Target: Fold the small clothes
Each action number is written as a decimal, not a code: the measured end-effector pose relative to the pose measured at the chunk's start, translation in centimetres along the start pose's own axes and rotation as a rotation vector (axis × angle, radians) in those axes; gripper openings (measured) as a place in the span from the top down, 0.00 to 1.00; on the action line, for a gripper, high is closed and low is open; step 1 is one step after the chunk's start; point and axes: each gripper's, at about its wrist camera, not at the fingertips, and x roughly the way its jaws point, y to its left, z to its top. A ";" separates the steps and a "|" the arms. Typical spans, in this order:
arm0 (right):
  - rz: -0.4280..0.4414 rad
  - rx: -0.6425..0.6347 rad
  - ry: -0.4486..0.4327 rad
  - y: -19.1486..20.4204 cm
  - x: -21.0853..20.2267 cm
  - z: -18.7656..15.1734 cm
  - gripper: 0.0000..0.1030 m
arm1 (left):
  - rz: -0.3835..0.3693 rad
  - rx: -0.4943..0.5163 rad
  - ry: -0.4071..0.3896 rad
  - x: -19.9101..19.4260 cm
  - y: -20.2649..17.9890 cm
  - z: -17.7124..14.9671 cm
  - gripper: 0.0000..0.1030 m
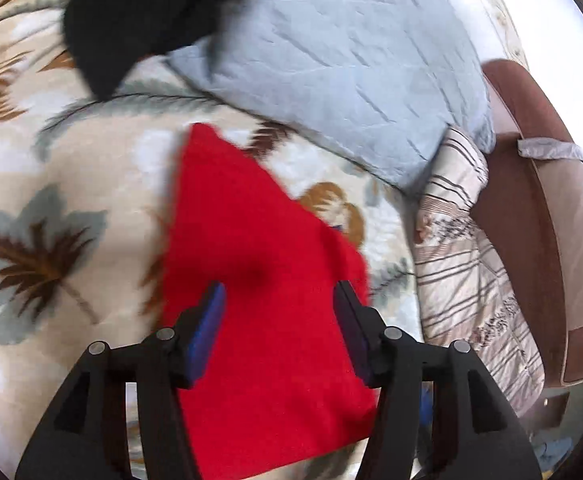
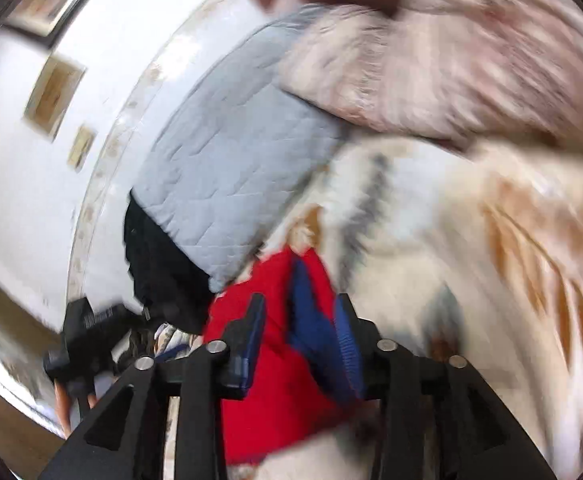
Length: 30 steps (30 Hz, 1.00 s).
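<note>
Left wrist view looks down on a bed spread with a cream bedcover (image 1: 91, 168) printed with brown and grey-green leaves. On it lies a red garment (image 1: 259, 280), folded flat into a roughly triangular shape with its point toward the far side. Beyond the garment a pale blue quilted pillow (image 1: 331, 64) rests on the bedcover, and a black cloth (image 1: 139, 20) lies at the pillow's left end. To the right, a striped beige quilt (image 1: 463, 248) is bunched along the bed's edge, against a brown and beige padded bed frame (image 1: 551, 220). A white wall with framed pictures (image 2: 53, 98) shows in the right wrist view.

Angled steeply downward, the left tongs (image 1: 281, 300) hover over the near part of the red garment with their blue-padded fingers parted about halfway; the cloth shows beneath the gap and neither pad appears to press on it.

From the right wrist view, much blurred by motion, the right tongs (image 2: 299, 312) point at a shallower slant toward the same garment, where a blue trim (image 2: 319, 332) runs along the red cloth. Their fingers stand partly open with red and blue cloth showing between them; the right finger lies close against the blue trim, though the blur leaves it unclear whether it touches.
</note>
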 end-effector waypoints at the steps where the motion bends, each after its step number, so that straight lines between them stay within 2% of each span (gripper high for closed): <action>1: 0.027 -0.021 0.056 0.7 1.9 0.8 0.56 | -0.009 -0.018 0.011 0.3 0.9 -0.4 0.47; 2: 0.064 -0.039 0.143 1.3 4.7 1.3 0.56 | -0.017 -0.031 0.025 0.6 1.5 -0.7 0.47; 3: 0.065 -0.047 0.185 1.6 6.5 1.4 0.56 | -0.023 -0.040 0.044 1.0 2.1 -1.2 0.47; 5: 0.011 -0.070 0.239 1.7 10.4 1.2 0.56 | -0.017 -0.032 0.056 1.7 2.6 -1.9 0.47; 7: 0.017 -0.053 0.299 1.4 13.2 0.7 0.58 | -0.015 -0.007 0.038 1.6 2.8 -2.2 0.47; 8: 0.026 -0.049 0.306 1.3 13.8 0.6 0.63 | -0.020 0.001 0.038 1.7 2.8 -2.2 0.47; 9: 0.038 -0.067 0.288 1.5 14.3 0.7 0.84 | -0.024 0.005 0.037 1.6 2.9 -2.2 0.47; 10: 0.044 -0.097 0.273 1.9 14.2 0.9 0.85 | -0.030 0.009 0.034 1.6 2.9 -2.2 0.47; 14: 0.041 -0.283 0.129 5.1 12.5 1.6 0.86 | -0.005 0.051 0.005 2.1 2.6 -2.3 0.47; 16: 0.019 -0.337 0.097 6.2 12.8 2.0 0.86 | 0.045 0.082 -0.015 2.7 2.5 -2.5 0.43; 19: -0.048 -0.330 0.130 5.2 13.8 1.9 0.86 | 0.063 0.084 -0.014 3.9 3.0 -2.8 0.31; 21: -0.114 -0.282 0.195 3.3 15.4 1.5 0.85 | 0.052 0.047 0.001 4.7 3.7 -2.8 0.22; 22: -0.130 -0.255 0.222 2.4 16.0 1.3 0.86 | 0.048 0.025 0.008 5.0 4.0 -2.9 0.21; 24: -0.086 -0.192 0.229 1.5 15.9 1.5 0.82 | 0.033 -0.006 0.008 4.6 4.3 -3.0 0.21; 25: -0.076 -0.188 0.228 1.5 15.5 1.8 0.76 | 0.036 -0.010 0.005 4.2 4.3 -3.2 0.21; 28: -0.057 -0.218 0.195 2.6 12.9 2.3 0.75 | 0.067 0.012 -0.036 1.9 3.9 -4.6 0.22; 30: 0.003 -0.257 0.193 3.6 11.4 2.2 0.75 | 0.105 0.037 -0.079 0.4 3.5 -6.3 0.23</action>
